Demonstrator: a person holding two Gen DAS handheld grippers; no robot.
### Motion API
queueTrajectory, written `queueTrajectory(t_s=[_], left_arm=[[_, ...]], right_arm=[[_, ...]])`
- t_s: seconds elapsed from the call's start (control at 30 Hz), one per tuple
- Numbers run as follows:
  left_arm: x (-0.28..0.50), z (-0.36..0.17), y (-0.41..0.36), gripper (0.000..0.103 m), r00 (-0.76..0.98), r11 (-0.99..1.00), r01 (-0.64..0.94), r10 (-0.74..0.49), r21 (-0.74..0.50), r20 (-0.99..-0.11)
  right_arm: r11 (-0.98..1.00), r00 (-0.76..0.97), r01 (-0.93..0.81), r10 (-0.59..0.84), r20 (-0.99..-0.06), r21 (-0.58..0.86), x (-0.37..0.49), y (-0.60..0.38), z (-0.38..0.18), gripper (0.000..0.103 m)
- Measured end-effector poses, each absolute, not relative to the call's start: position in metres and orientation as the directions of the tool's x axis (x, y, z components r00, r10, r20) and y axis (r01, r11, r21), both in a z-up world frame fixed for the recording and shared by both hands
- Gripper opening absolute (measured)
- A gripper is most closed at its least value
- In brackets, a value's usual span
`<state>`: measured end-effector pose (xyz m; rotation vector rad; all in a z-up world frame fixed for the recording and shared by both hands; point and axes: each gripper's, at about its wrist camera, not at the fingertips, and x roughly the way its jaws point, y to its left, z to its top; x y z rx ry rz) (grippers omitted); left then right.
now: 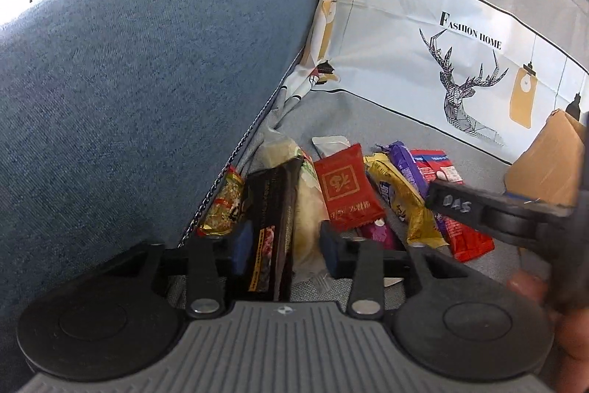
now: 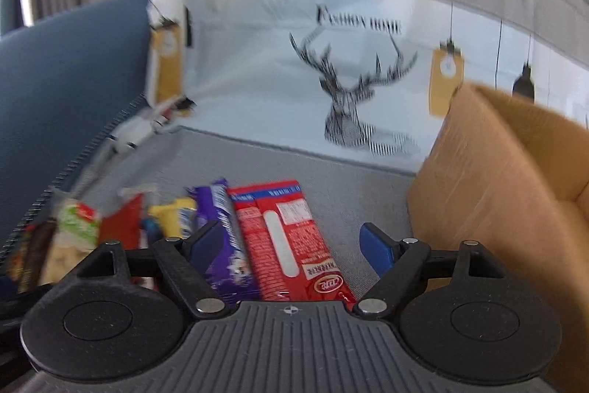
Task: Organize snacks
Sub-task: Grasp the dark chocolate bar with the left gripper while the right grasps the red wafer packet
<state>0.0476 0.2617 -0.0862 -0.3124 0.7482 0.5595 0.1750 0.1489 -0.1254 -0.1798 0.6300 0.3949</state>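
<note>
Presently, findings as follows.
Surface: grey fabric seat bounded by a blue cushion on the left and a deer-print cloth at the far side.
Snacks: heap of wrapped packets lying at the near left of the seat, against the blue cushion.
Left gripper: jaws clenched on a dark packet held upright, with a pale yellow packet also between the pads.
Right gripper: jaws released and spread wide over a red packet and a purple packet; neither pad presses on them.
Cardboard box: open, standing at the right, just beside the right gripper.
Clarity: right wrist view is blurred.
</note>
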Motion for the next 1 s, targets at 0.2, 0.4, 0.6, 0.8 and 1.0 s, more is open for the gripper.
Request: queueTrajectory(t_s=[0.2, 0.4, 0.6, 0.8, 1.0], left_arm=[[0.048, -0.079, 0.256, 0.003, 0.626, 0.825, -0.557, 0.342, -0.094, -0.701], [0.046, -0.075, 0.256, 0.006, 0.626, 0.813, -0.574, 0.353, -0.104, -0.695], [0.045, -0.075, 0.258, 0.047, 0.575, 0.789, -0.613, 0.406, -0.045, -0.711], [0.052, -0.088, 0.264, 0.042, 0.494, 0.775, -0.631, 0.369, -0.033, -0.788], [0.039, -0.08, 0.27, 0.042, 0.546, 0.759, -0.637, 0.32, -0.136, -0.774]], right_arm=[[0.918, 0.669, -0.395, 0.302, -0.68, 0.019, 0.199, 0.147, -0.15, 0.09], [0.897, 0.65, -0.44, 0.346, -0.676, 0.036, 0.2, 0.147, -0.15, 0.084], [0.844, 0.639, -0.536, 0.409, -0.651, 0.004, 0.186, 0.155, -0.144, 0.046], [0.836, 0.652, -0.548, 0.42, -0.631, -0.011, 0.171, 0.151, -0.133, 0.032], [0.815, 0.622, -0.578, 0.461, -0.633, 0.025, 0.142, 0.135, -0.111, 0.029]])
